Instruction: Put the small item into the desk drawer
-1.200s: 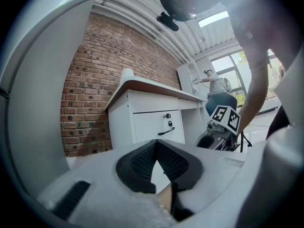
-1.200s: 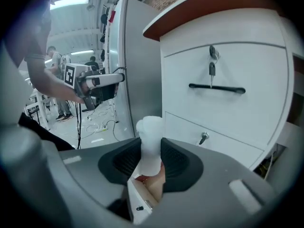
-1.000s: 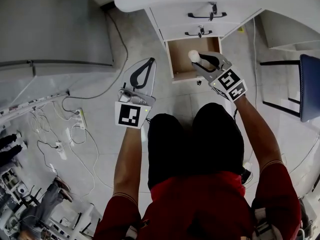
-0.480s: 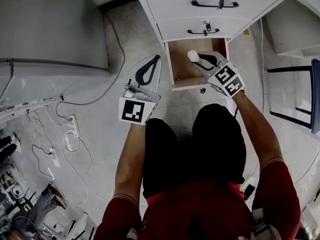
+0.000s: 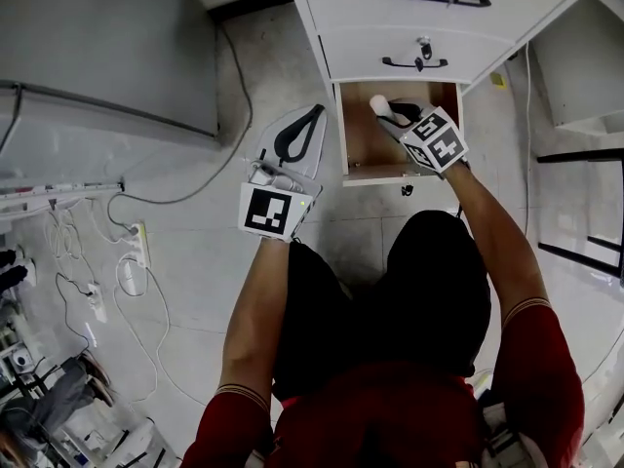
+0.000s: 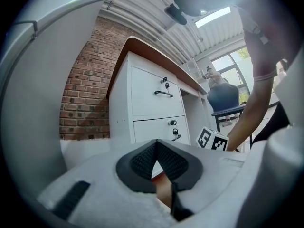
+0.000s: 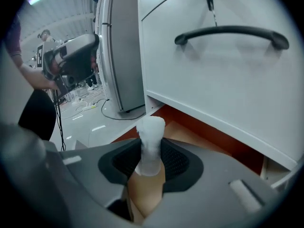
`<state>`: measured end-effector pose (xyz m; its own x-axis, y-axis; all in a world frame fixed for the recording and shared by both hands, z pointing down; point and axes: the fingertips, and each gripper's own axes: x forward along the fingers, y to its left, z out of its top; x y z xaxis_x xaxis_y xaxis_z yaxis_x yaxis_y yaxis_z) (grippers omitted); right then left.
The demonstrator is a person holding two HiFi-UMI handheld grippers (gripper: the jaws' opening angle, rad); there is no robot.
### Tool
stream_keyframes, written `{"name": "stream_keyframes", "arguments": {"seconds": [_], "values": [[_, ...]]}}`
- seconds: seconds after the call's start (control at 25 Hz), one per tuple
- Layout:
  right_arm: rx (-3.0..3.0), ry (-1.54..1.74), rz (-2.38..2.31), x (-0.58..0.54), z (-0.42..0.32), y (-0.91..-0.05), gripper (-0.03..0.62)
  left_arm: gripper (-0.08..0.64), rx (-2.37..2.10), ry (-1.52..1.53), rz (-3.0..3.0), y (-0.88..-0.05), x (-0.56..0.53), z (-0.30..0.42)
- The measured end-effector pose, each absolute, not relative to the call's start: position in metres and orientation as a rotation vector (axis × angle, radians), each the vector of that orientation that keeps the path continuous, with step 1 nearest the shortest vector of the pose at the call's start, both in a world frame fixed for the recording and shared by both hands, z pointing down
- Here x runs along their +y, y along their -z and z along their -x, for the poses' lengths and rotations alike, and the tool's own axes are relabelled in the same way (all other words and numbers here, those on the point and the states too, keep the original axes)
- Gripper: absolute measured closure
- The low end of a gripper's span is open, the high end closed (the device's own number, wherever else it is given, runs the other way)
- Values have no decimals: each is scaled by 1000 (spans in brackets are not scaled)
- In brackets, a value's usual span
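**Mia:** What is the right claw (image 5: 383, 113) holding?

**Ben:** The small white item (image 5: 376, 105). The claw is clamped on its lower part, one pad on each side. The top of it pokes out past the pads.

**Mia:** Where is the item right now?

**Ben:** It is up in the air, over the open drawer (image 5: 366, 149) at the bottom of the white table (image 6: 121, 103). It hangs near the back of the drawer. I think it is not touching the brown wood yet.

**Mia:** Why is the drawer pulled out?

**Ben:** So there is a hole to drop the item into. The drawer above (image 5: 390, 42) with the black handle (image 5: 414, 63) is pushed in, so nothing can go in there.

**Mia:** Why does the right claw point down?

**Ben:** I think it tips down so it can slip under the drawer above and get the item low. Then the item will not fall far or bounce out.

**Mia:** And the left claw (image 5: 313, 112)?

**Ben:** Its pads are pressed together with nothing between them. It sits off to the left side of the drawer, above the floor (image 5: 195, 252).

**Mia:** Why there?

**Ben:** My guess is it has no job now, so it waits out of the way. It is close by and may push the drawer in later.

**Mia:** So what is left to do?

**Ben:** Go a bit lower, let go, and pull the claw out.
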<state>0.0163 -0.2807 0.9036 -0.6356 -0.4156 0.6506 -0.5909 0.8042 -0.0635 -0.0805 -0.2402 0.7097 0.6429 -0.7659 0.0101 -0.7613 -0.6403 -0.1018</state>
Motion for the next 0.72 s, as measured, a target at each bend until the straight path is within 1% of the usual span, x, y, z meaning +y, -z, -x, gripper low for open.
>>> {"name": "stream_keyframes", "arguments": {"seconds": [0.16, 0.32, 0.52, 0.72], "values": [[-2306, -389, -767, -291, -16, -925, 451, 555, 1303, 124, 2776, -723, -244, 89], [-2253, -441, -801, -303, -21, -948, 451, 554, 1248, 135, 2779, -718, -249, 87], [-2163, -553, -851, -314, -27, -977, 449, 555, 1243, 124, 2782, -718, -249, 88], [-2122, -567, -869, -317, -29, -993, 449, 555, 1219, 103, 2794, -722, -244, 83]]}}
